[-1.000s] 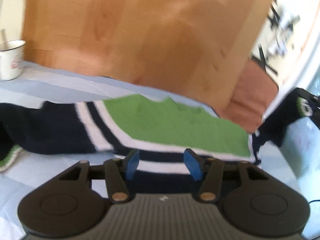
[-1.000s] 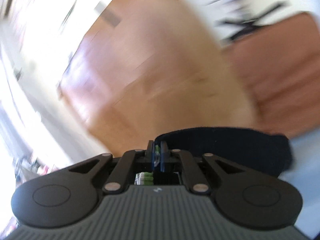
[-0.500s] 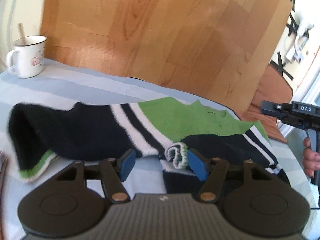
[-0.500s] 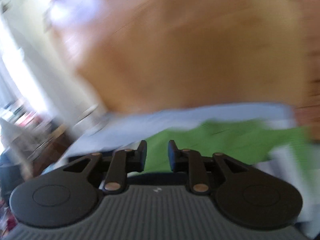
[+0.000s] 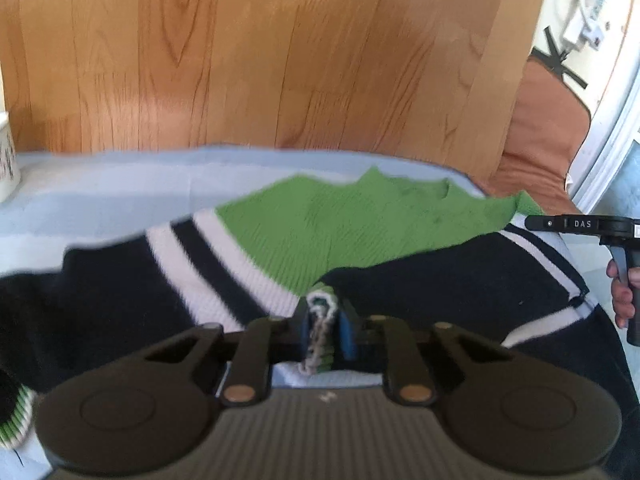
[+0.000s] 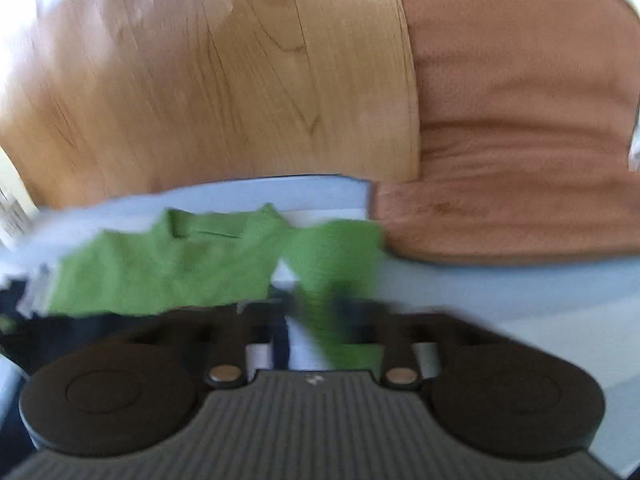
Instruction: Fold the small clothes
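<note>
Left gripper (image 5: 325, 330) pinching cuff of green, white and navy striped knit sweater (image 5: 320, 240) lying across pale blue tablecloth (image 5: 120, 188), wood-plank floor (image 5: 280, 60) behind; right gripper (image 6: 316, 320) blurred, jaw state unclear.

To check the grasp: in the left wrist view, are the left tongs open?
No, the left tongs are shut on the sweater cuff.

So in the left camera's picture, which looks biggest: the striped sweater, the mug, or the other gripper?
1. Sweater, spread across most of the view.
2 and 3. Unsure: the mug and the right gripper are both cut off at the edges.
</note>
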